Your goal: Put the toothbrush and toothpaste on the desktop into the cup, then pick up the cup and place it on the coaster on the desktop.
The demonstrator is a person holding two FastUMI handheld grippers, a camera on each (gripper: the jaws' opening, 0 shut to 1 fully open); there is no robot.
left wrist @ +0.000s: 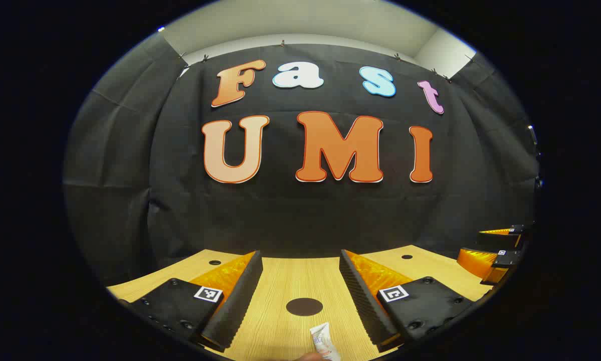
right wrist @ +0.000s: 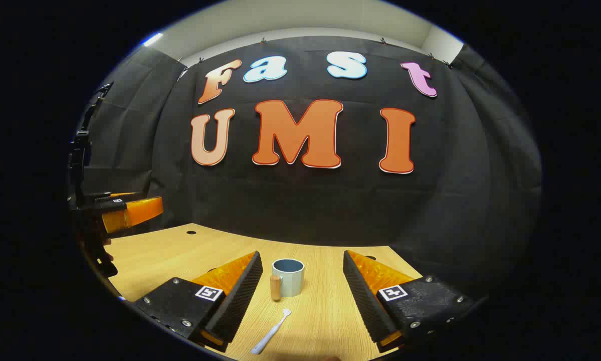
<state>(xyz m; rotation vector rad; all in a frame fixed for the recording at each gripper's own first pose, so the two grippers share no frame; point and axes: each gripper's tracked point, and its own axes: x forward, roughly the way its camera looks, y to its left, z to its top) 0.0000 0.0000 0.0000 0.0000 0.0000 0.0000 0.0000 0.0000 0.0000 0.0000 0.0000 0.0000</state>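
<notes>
I see a pale wooden desktop running out ahead of the fingers to the black cloth wall. Small dark holes sit in the wood out beyond the fingertips near the far edge. Above the cloth I make out a strip of pale wall and ceiling.

right fingers spread | cup between, toothbrush nearer | desktop beside bare
</notes>
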